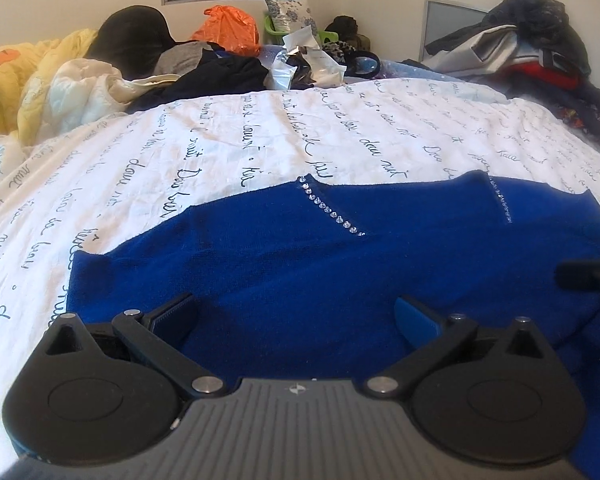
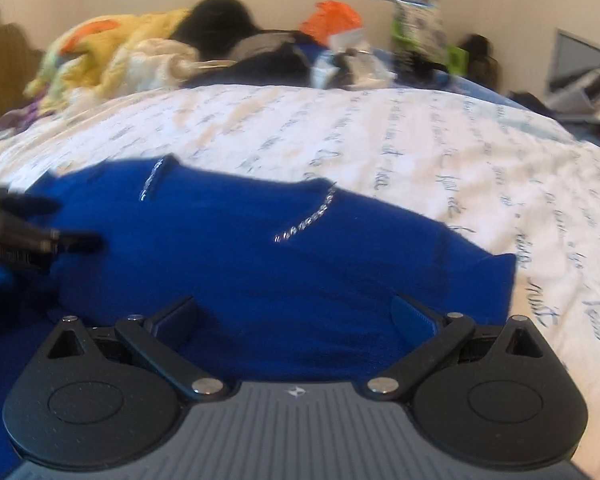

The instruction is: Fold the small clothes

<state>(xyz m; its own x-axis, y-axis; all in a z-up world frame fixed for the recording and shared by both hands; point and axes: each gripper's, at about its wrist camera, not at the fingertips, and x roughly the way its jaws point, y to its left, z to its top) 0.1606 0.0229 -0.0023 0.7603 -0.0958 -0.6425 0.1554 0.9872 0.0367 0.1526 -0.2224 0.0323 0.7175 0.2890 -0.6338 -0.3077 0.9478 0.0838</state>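
A royal blue knit garment (image 1: 300, 264) with two rows of small rhinestones (image 1: 332, 212) lies spread on the white script-printed sheet (image 1: 220, 148). My left gripper (image 1: 296, 312) hovers low over its near part, open, nothing between its fingers. In the right wrist view the same blue garment (image 2: 260, 248) fills the middle, with my right gripper (image 2: 296, 314) open just above it. The other gripper's dark tip shows at the right edge of the left wrist view and at the left edge of the right wrist view. The right wrist view is motion-blurred.
Beyond the sheet lie a yellow quilt (image 1: 16, 84), a black cushion (image 1: 132, 36), dark clothes (image 1: 224, 76), an orange bag (image 1: 228, 28) and plastic wrappers (image 1: 300, 60). A heap of clothes (image 1: 532, 52) is at the back right. Bare sheet lies beyond and beside the garment.
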